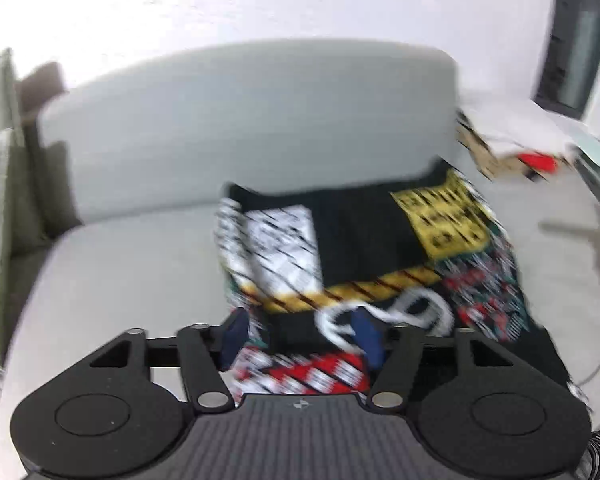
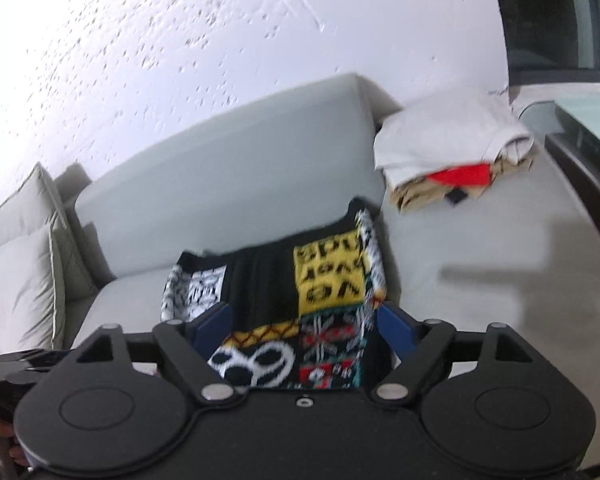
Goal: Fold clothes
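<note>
A folded knit sweater (image 1: pixel 360 240) (image 2: pixel 276 280), black with yellow, white and red patterned patches, lies flat on the grey sofa seat (image 1: pixel 120 280) (image 2: pixel 480 248), its far edge against the backrest. My left gripper (image 1: pixel 302 336) hovers over the sweater's near edge with its blue pads (image 1: pixel 236 336) spread apart, pressing on nothing. My right gripper (image 2: pixel 304 326) also hangs above the near part of the sweater, jaws wide and pads (image 2: pixel 396 328) clear of the knit. The left wrist view is blurred.
A stack of folded clothes (image 2: pixel 448 140) (image 1: pixel 508 136), white on top with red and beige below, sits on the seat at the right. Grey cushions (image 2: pixel 24 264) lean at the left end. A dark table (image 2: pixel 580 160) stands past the sofa's right end.
</note>
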A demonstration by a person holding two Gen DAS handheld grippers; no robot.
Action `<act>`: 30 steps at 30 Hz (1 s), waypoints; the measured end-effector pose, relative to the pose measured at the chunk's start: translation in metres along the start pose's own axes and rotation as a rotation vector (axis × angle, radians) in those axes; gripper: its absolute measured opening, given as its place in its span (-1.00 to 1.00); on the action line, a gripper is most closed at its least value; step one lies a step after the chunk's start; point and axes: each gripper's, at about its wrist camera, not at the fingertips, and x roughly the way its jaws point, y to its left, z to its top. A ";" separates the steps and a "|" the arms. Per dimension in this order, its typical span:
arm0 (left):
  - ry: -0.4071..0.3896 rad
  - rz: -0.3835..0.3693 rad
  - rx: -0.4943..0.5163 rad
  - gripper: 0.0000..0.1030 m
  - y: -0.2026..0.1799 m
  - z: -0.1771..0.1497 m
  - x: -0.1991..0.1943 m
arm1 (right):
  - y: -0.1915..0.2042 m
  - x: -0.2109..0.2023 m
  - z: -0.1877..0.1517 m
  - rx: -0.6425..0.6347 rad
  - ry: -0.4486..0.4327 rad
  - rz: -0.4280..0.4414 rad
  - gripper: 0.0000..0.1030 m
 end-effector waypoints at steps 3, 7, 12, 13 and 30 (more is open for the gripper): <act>0.022 0.038 -0.028 0.26 0.021 0.015 0.021 | -0.004 0.019 0.017 0.011 0.001 -0.013 0.57; 0.044 0.062 -0.078 0.11 0.048 0.024 0.070 | -0.011 0.069 0.031 0.025 0.039 -0.029 0.45; 0.054 0.115 -0.121 -0.06 0.072 0.036 0.129 | -0.028 0.140 0.041 0.084 0.072 -0.058 0.11; 0.057 0.121 -0.126 -0.06 0.075 0.041 0.140 | -0.031 0.154 0.045 0.086 0.073 -0.073 0.07; 0.176 0.143 -0.068 -0.12 0.089 0.102 0.294 | -0.063 0.343 0.092 0.008 0.234 -0.213 -0.39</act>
